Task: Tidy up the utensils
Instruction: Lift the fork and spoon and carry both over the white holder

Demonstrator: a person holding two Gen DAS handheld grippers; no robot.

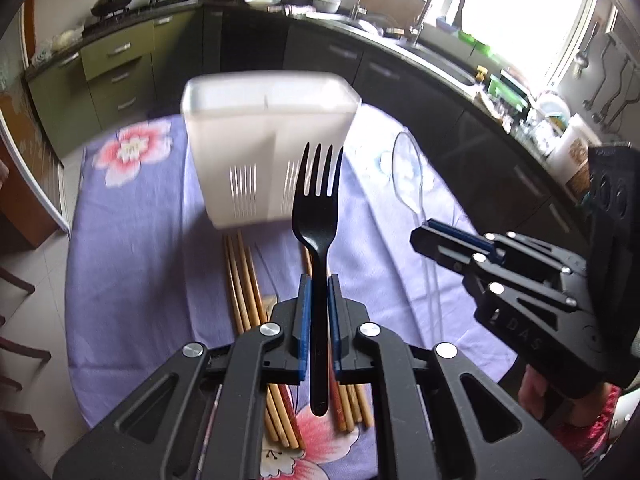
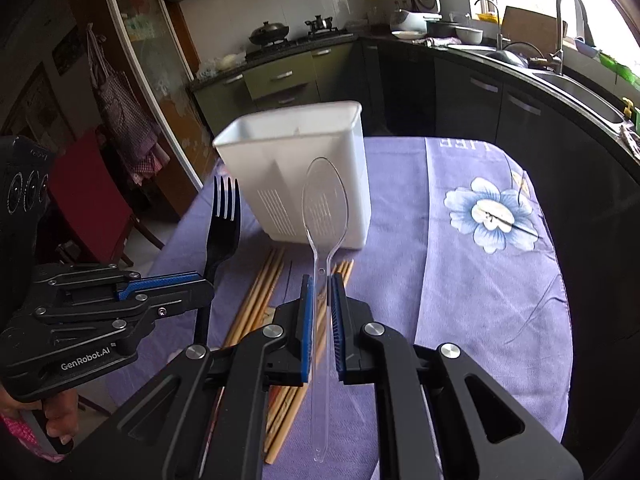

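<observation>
Kitchen, floral counter [image 2: 480, 280]: left gripper [image 1: 318, 292] clamps black fork [image 1: 318, 208], right gripper [image 2: 320, 292] clamps clear spoon [image 2: 324, 200], both tips-up, likely for white caddy [image 2: 296, 168] beyond; chopsticks [image 2: 260, 296] remain near.

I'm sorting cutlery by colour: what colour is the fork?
Black. The fork shows best in the left wrist view, clamped in the left gripper.

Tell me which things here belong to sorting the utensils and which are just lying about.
For the job: black fork in the left gripper; clear spoon in the right gripper; chopsticks; white holder.

Just lying about: wok, faucet, rice cooker, red chair.
</observation>
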